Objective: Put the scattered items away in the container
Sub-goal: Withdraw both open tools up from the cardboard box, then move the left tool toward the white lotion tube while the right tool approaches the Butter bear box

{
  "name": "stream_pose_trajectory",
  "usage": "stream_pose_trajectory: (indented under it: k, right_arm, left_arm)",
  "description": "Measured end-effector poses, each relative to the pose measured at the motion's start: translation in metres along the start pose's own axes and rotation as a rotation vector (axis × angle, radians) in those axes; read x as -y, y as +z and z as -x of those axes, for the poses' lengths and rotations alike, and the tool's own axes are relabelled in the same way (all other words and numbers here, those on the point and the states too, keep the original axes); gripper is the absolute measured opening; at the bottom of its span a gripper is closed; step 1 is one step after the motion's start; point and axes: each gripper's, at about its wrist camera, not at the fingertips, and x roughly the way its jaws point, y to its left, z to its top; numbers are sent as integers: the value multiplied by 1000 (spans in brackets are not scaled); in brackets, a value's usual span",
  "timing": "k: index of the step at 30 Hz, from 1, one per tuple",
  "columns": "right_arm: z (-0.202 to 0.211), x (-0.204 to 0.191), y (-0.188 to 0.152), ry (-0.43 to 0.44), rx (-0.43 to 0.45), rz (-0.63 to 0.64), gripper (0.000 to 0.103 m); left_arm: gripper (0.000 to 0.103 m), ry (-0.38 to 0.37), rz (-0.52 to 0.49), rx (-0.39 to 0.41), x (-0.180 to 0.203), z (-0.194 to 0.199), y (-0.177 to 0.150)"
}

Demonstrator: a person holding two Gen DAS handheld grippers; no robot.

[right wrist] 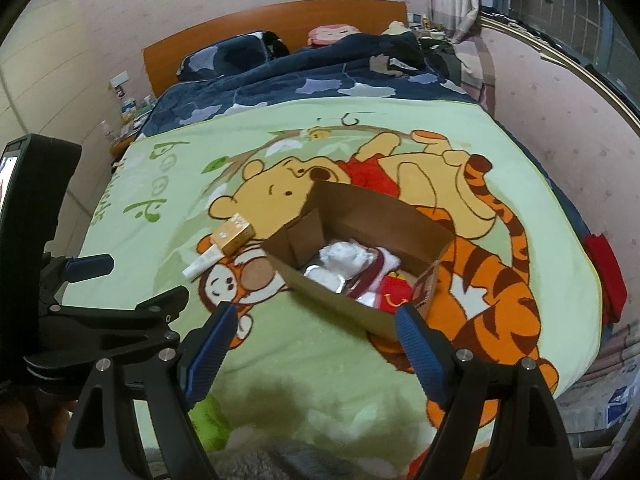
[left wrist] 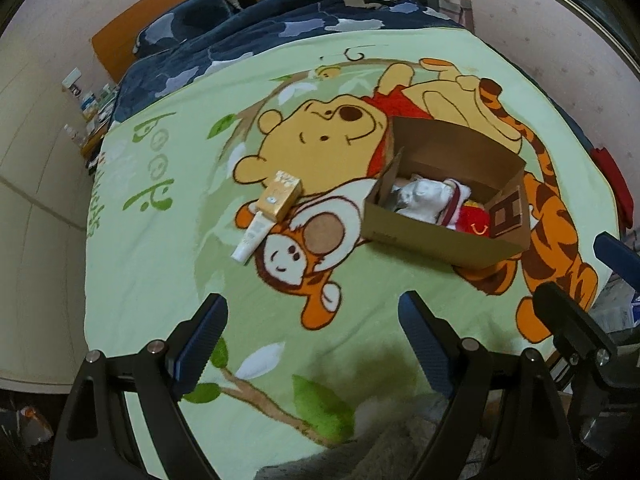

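While the left wrist view looks down over the bed, the left gripper [left wrist: 312, 324] hangs over the near part of the green cartoon blanket [left wrist: 132, 264] with its jaws spread wide and nothing between them. On the blanket's middle sits the open cardboard box [left wrist: 440, 236], already holding a white crumpled item [left wrist: 420, 196] and a red carton [left wrist: 472, 220]. Off toward the blanket's left edge, well apart from the box, a small orange carton [left wrist: 280, 196] lies touching a white tube [left wrist: 250, 240], both still out on the blanket. The right gripper's fingers [left wrist: 568, 312] poke in at the right edge. From the right wrist view, the right gripper [right wrist: 314, 332] is also wide open and empty, hovering just in front of the cardboard box [right wrist: 340, 300], near its front wall. The orange carton [right wrist: 234, 236] and white tube [right wrist: 202, 264] sit left of the box, and the left gripper [right wrist: 128, 280] shows at the left side. A dark blue quilt [right wrist: 280, 84] covers the far end by the headboard [right wrist: 260, 20].
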Motion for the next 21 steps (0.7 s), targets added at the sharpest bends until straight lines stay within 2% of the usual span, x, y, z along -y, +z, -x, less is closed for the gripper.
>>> stream_pose_trajectory:
  k: [11, 21]
  right_arm:
    - [-14, -52, -4, 64, -48, 82, 83]
    - [-52, -100, -4, 99, -111, 167, 83]
  left_arm:
    - [88, 32, 92, -42, -51, -9, -22]
    - [88, 62, 222, -145, -113, -50, -44]
